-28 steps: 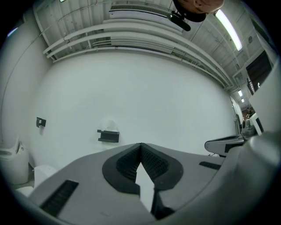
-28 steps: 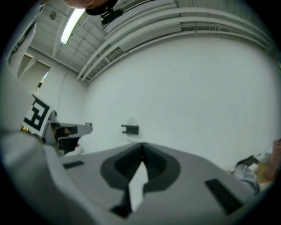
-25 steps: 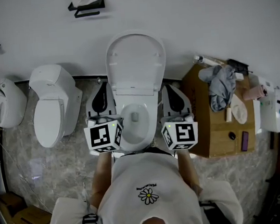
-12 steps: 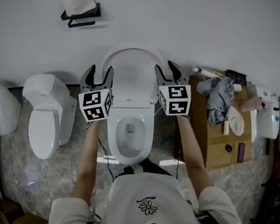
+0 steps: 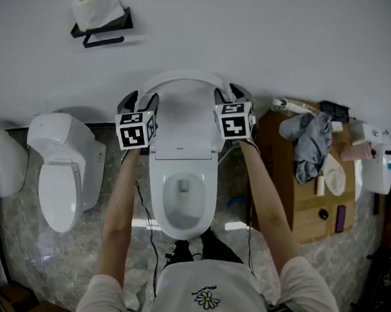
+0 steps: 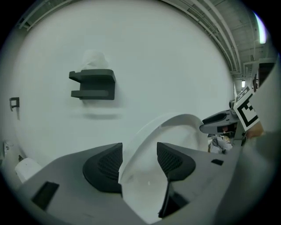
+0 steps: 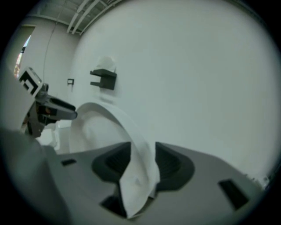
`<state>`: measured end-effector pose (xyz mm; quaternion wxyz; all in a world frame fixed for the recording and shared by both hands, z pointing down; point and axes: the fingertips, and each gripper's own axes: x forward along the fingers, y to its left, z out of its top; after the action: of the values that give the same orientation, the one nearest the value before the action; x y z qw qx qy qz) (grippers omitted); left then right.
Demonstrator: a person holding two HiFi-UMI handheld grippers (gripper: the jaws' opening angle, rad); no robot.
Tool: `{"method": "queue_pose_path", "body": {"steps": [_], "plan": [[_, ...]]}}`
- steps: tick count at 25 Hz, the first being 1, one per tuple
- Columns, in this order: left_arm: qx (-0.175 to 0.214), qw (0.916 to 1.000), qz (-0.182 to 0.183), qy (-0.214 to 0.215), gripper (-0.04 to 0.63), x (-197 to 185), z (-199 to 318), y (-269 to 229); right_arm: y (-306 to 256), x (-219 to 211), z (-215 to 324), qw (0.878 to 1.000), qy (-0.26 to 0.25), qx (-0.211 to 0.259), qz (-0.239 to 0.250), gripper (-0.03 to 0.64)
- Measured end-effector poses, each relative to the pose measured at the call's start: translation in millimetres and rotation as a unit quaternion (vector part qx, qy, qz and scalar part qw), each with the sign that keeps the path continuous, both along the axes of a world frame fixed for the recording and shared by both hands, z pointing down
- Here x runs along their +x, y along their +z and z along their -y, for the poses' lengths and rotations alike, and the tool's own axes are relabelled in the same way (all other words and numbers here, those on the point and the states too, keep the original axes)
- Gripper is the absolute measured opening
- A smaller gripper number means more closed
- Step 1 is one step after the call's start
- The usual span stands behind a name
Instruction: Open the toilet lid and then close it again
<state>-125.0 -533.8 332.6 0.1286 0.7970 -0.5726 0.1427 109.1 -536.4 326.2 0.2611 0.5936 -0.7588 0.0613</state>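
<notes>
We see a white oval plastic toilet lid [image 5: 182, 109] standing raised, nearly upright, leaning back toward the white wall [image 5: 273, 31], above the open white ceramic bowl [image 5: 184, 203] directly in front of the person. The left tool [image 6: 139, 151] straddles the lid's left rim near the top. The right tool [image 7: 143, 154] straddles the right rim at about the same height. Both tools have just been opening their jaws, which now stand spread, each with the thin lid edge between its dark ribbed pads [image 6: 105, 165]. The pads lie close beside the rim, and we see no clamping on either side. We judge that the opening half is done and lowering comes next. The lid looks light, stiff and thin, a smooth glossy shell that could slip between the pads. A matched hold on both sides of the rim therefore seems best. It likely pivots on a hinge at its base, so it should swing in an arc toward the bowl. Its own weight would pull it down once past upright, and letting go early risks a slam on the ceramic. Holding high on the rim, far from the hinge, should give the most control.
</notes>
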Motion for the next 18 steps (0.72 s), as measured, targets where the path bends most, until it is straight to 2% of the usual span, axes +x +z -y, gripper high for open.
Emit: {"method": "queue_pose_path", "body": {"steps": [4,8,11,18], "plan": [[-0.005,0.9999,0.014,0.0,0.233,0,11,11,8,2,7,1.0,0.007,-0.003,-0.012,0.181],[-0.007,0.9997,0.019,-0.009,0.163,-4,18,17,16,1,9,1.0,0.015,-0.001,-0.019,0.104],[-0.002,0.9995,0.026,-0.016,0.118,-8,20,17,16,2,10,1.0,0.019,0.005,-0.023,0.092],[-0.001,0.9996,0.023,-0.016,0.115,-8,18,17,18,3,9,0.999,0.022,0.009,-0.021,0.091]]}}
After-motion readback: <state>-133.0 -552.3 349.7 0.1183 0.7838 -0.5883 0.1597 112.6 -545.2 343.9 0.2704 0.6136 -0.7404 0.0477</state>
